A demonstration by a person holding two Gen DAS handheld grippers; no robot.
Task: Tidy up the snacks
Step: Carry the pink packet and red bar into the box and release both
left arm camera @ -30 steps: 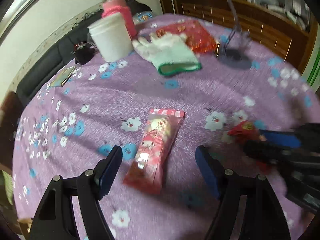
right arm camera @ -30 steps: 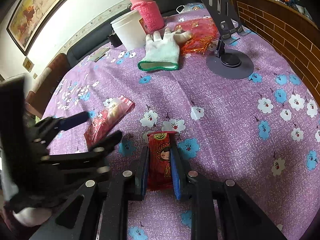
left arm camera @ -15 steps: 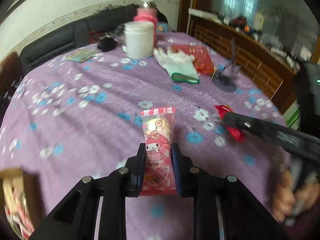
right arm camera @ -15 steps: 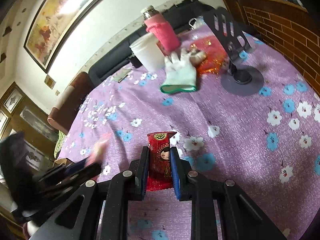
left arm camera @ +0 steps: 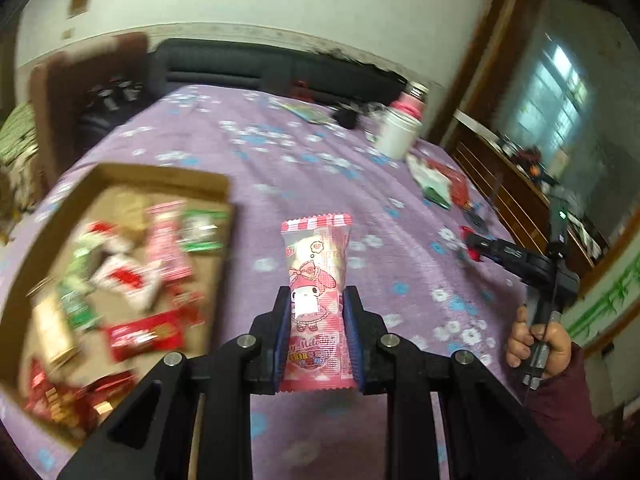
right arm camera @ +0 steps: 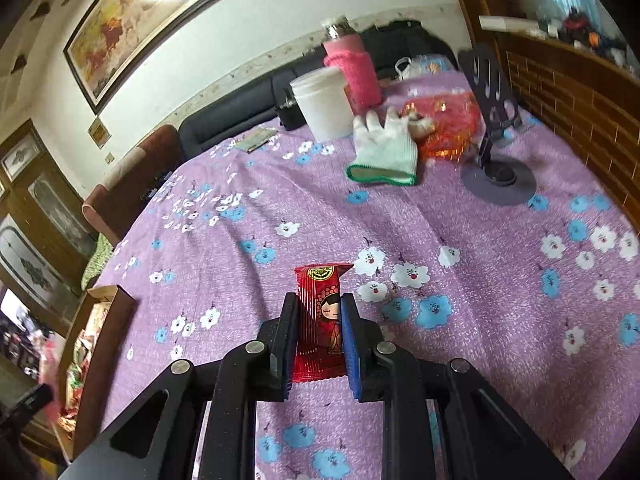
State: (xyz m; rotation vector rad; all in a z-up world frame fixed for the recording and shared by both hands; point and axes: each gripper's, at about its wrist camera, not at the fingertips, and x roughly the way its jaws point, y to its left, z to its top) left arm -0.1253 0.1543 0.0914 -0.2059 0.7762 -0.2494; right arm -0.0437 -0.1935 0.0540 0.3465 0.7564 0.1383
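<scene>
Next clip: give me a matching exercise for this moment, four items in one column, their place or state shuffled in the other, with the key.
Items
1. pink snack packet
2. red snack packet
3. white glove
4. cardboard box

Place or state
A. lying flat on the purple cloth beside the white tub
B. clamped in the left tongs
C. open on the table, with many wrapped snacks inside
D. clamped in the right tongs

Pairs: 1-B, 2-D, 3-A, 4-C
</scene>
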